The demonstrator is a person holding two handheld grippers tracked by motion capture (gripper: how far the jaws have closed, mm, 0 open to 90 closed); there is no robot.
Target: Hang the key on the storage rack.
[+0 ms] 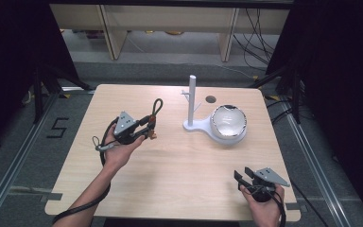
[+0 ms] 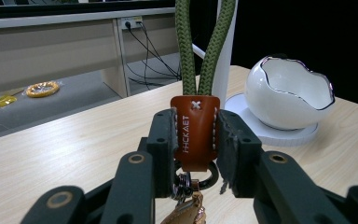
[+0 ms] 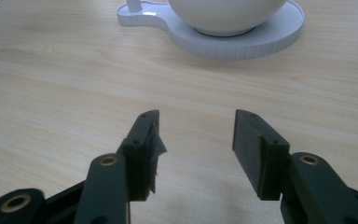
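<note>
The left tool is clamped on a brown leather tab, its two black jaws pressing the tab's stitched sides. From the top of the tab a doubled olive-green cord loop rises upright, and below it a dark metal ring and a small clasp hang between the jaws. In the high view this left tool is held above the table, to the left of the white stand, with the cord loop reaching toward the stand's post but apart from it. The stand is an upright white post on a flat white base, and on the right part of that base sits a white eggshell-shaped bowl with a jagged silver rim. The right tool holds nothing; its jaws stand apart over bare wood. In the high view the right tool sits low at the near right part of the table, well in front of the stand, its jaws pointing left.
</note>
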